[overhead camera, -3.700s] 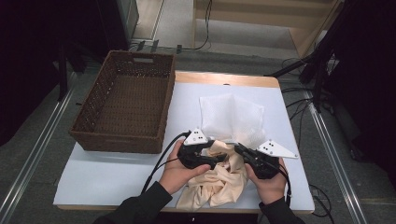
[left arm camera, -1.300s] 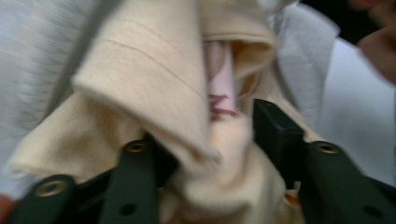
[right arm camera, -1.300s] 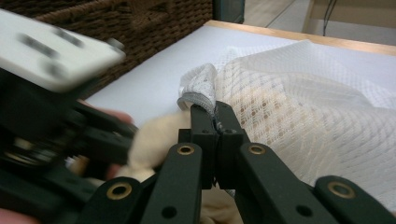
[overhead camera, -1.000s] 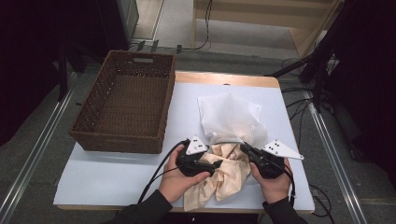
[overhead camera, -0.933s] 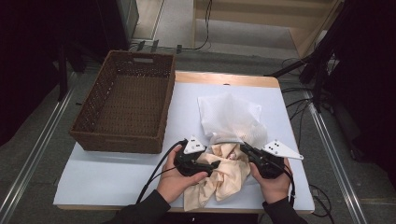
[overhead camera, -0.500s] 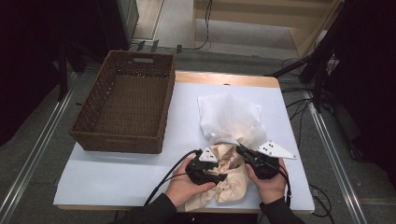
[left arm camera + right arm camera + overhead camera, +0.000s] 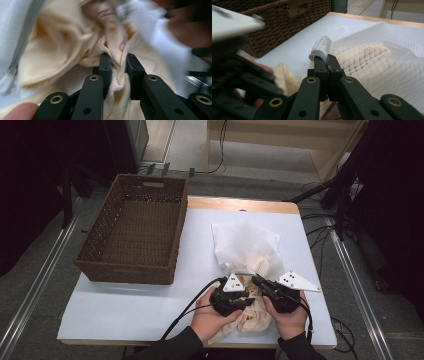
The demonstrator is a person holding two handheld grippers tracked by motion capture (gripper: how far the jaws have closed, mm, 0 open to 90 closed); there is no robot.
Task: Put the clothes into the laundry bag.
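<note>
Since the earlier frames the left gripper (image 7: 243, 299) has slid rightward along the table's near edge, close up to the right gripper (image 7: 261, 284), and more of the cream garment (image 7: 250, 317) has gone into the white mesh bag (image 7: 245, 245), whose near end now bulges with it. That garment lies at the near edge of the table, right of its middle, half inside the bag's mouth and half spilling toward the person. In the left gripper view the jaws have just been closing and now pinch a fold of the cream cloth (image 7: 117, 82) between their pads, with only that thickness of fabric keeping them apart. In the right gripper view the jaws are pressed together on the rolled rim of the mesh bag (image 7: 322, 48), holding the opening up off the table. The bag stretches away from the grippers toward the far right part of the white table top (image 7: 150, 310). A brown wicker basket (image 7: 137, 237) stands on the left half of the table, reaching its far left corner, well apart from the bag
</note>
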